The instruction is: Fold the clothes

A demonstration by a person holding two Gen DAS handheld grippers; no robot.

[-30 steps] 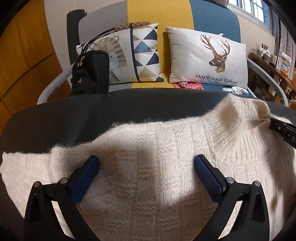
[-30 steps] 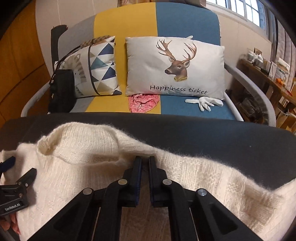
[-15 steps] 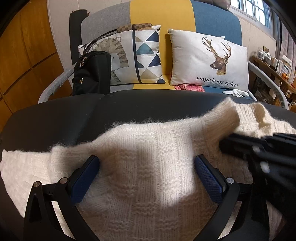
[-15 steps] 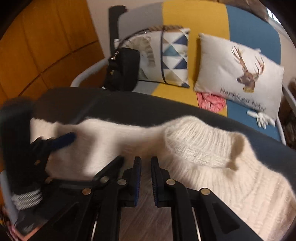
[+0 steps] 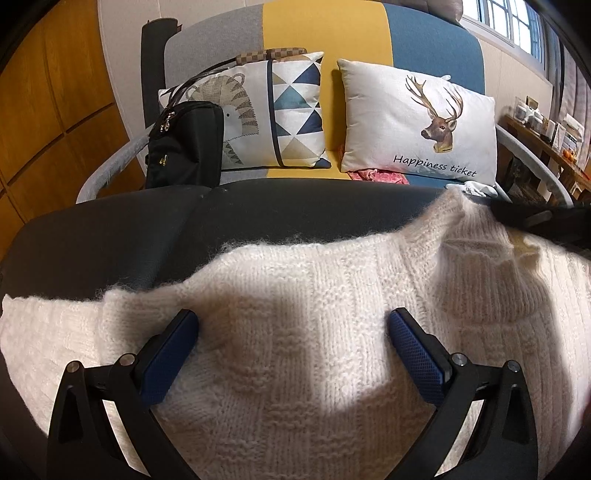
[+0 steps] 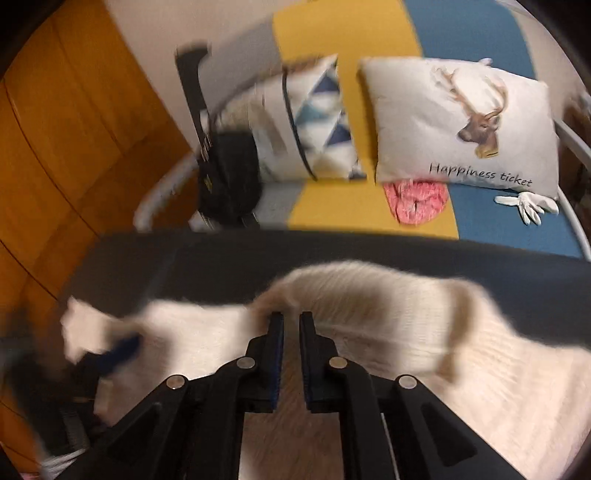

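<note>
A cream knitted sweater [image 5: 303,314] lies spread on a dark table [image 5: 110,240]. My left gripper [image 5: 291,325] is open, its blue-padded fingers [image 5: 413,350] resting on the sweater's body. My right gripper [image 6: 291,325] has its jaws nearly closed on a lifted fold of the sweater [image 6: 369,295]; this view is blurred by motion. The right gripper shows as a dark shape at the right edge of the left wrist view [image 5: 546,221], by the sweater's collar. The left gripper's blue finger [image 6: 118,350] appears low left in the right wrist view.
Behind the table stands a sofa [image 5: 325,33] in grey, yellow and blue with a deer pillow [image 5: 417,122], a patterned pillow [image 5: 280,110], a black bag [image 5: 184,144], a pink cloth [image 6: 413,195] and a white glove [image 6: 524,203]. Wooden panels [image 5: 48,110] at left.
My right gripper has swung back to the right with the sweater fold, out from in front of the left gripper. The left gripper has stayed open in place.
</note>
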